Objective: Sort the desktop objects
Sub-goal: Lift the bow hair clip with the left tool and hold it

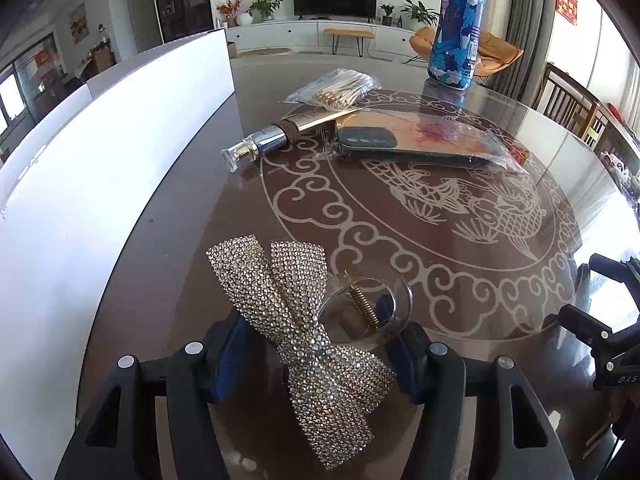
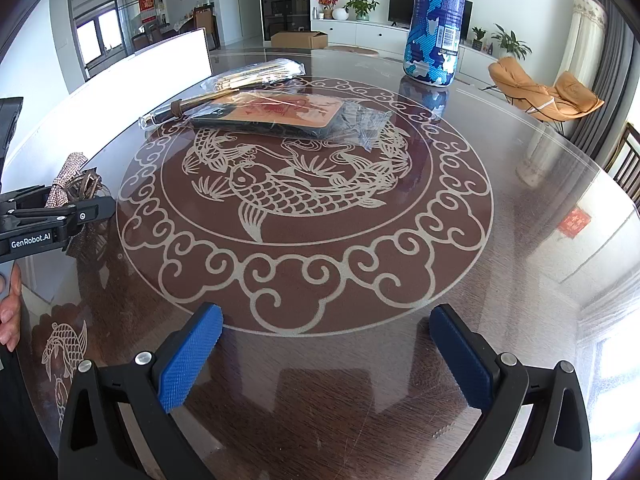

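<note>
My left gripper (image 1: pixel 316 344) is shut on a rhinestone bow hair clip (image 1: pixel 304 340), its clear claw part (image 1: pixel 368 308) between the blue pads; it hangs above the glass table (image 1: pixel 440 272). The clip also shows in the right wrist view (image 2: pixel 66 184) at far left. Further back lie a perfume bottle (image 1: pixel 260 146), a phone case in plastic wrap (image 1: pixel 420 142), a bag of gold sticks (image 1: pixel 336 90) and a blue patterned can (image 1: pixel 458 24). My right gripper (image 2: pixel 324 344) is open and empty over the table's near edge.
A white box (image 1: pixel 100 152) stands along the table's left side. The right gripper shows at the right edge of the left wrist view (image 1: pixel 608 320). Wooden chairs (image 1: pixel 572 104) stand past the far right rim.
</note>
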### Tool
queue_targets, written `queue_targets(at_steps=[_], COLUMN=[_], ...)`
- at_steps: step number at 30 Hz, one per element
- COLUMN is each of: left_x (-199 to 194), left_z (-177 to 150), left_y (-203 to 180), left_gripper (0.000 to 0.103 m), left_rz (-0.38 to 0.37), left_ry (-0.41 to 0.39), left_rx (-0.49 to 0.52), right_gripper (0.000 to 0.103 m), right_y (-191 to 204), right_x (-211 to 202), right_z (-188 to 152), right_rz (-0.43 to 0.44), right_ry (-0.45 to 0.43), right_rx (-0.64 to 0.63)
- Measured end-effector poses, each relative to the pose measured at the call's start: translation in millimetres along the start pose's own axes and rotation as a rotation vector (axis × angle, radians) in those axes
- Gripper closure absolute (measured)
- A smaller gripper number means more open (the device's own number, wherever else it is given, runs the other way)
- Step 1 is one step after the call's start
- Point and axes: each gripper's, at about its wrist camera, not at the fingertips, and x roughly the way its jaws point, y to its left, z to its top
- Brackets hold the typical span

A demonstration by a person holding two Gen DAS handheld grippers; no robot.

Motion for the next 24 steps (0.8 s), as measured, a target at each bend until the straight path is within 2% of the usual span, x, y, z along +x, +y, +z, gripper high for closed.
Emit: queue_targets(at_steps=[17, 20, 21, 22, 24], left_x=[-8.1, -9.6, -9.6, -9.5, -9.2], left_z=[-16.2, -18.2, -18.4, -18.2, -18.1], left_y=[3.4, 4.4, 4.0, 3.8, 3.6], left_gripper=[0.041, 0.041, 0.041, 0.041, 0.041], left_rz=[-0.005, -0.005, -0.004, -0.004, -0.003], left_ry=[-0.053, -0.054, -0.055, -0.055, -0.056], left_rx=[0.01, 0.007, 0.007, 0.005, 0.004], right_gripper=[0.0, 0.0, 0.0, 0.0, 0.0], right_y=[-0.1, -0.1, 0.3, 2.0, 8.0], right_x=[0.2, 10.2, 13.1, 12.9, 12.1], right_z=[1.4, 19.0, 29.5, 41.8, 68.4], right_rz=[0.008, 0.075, 0.049, 0.034, 0.086], right_ry=[0.0, 0.053, 0.061, 0.047, 0.021], right_rx=[-0.009, -0.139, -0.193, -0.259, -0.396])
